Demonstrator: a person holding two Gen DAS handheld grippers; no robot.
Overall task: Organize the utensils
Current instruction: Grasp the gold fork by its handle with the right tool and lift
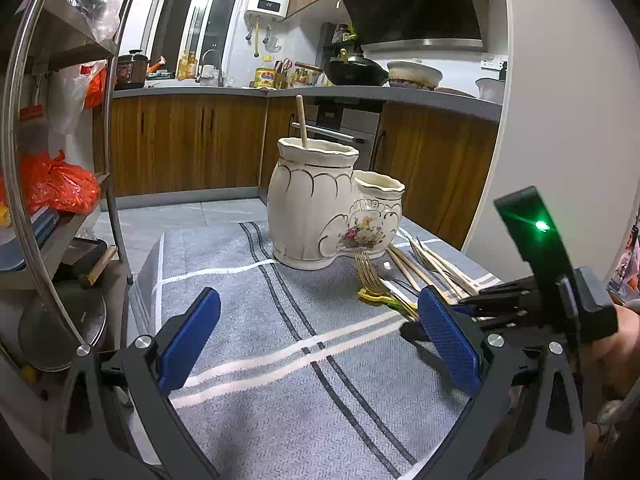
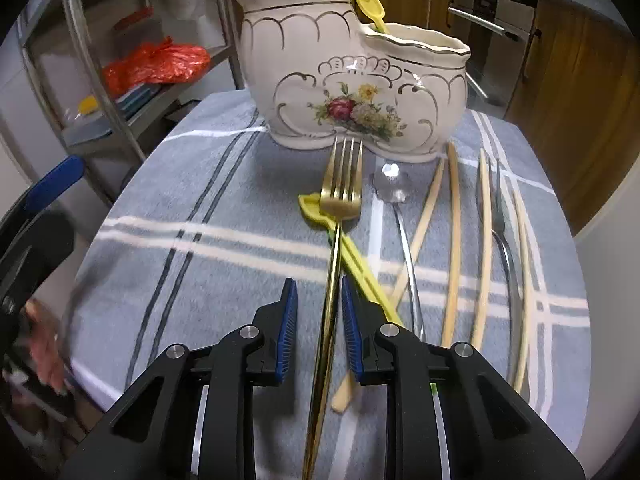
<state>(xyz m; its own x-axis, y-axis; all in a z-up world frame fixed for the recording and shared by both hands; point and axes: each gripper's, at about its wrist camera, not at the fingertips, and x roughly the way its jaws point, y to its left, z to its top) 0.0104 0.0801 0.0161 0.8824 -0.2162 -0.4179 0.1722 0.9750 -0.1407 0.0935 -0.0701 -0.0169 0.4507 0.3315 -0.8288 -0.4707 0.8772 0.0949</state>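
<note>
Gold fork (image 2: 340,200) between the right gripper (image 2: 319,292) pads, slightly parted; left gripper (image 1: 316,304) wide apart, empty.

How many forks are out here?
2. A gold fork lies between the fingers of the right claw, tines toward the ceramic holder. A silver fork lies farther right among the chopsticks. The holder may hide more.
</note>
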